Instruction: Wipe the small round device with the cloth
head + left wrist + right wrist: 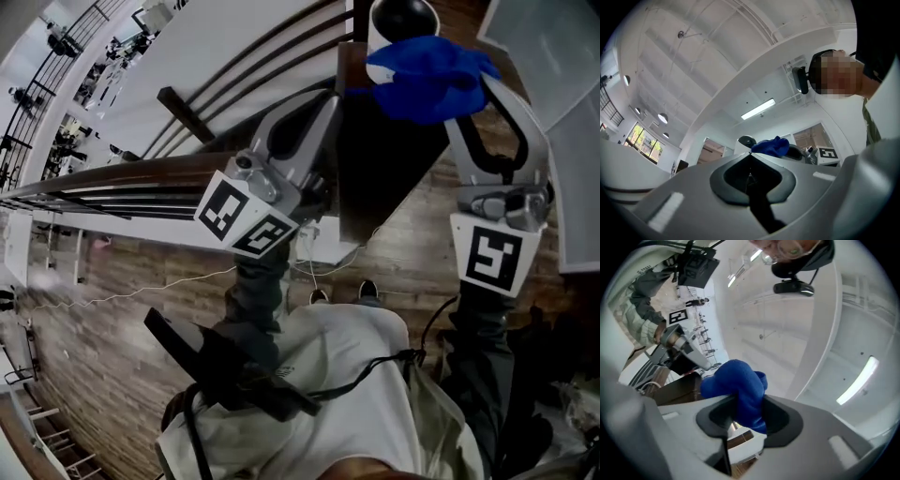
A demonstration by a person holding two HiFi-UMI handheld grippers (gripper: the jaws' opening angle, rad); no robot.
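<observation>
While my right gripper (478, 112) is clamped on the soft, crumpled blue cloth (427, 77), the bunch lies against the small round device with a white body and a glossy black dome (401, 19). This device stands upright, dome upward, at the far end of the dark brown narrow tabletop (384, 178). My left gripper (323, 112) has its smooth grey jaws together on nothing, beside that tabletop.

We see a crumpled blue cloth (738, 387) pinched between the jaws of the right gripper (740, 414). A small round device (403, 19), white with a black dome, sits just beyond their tips.
</observation>
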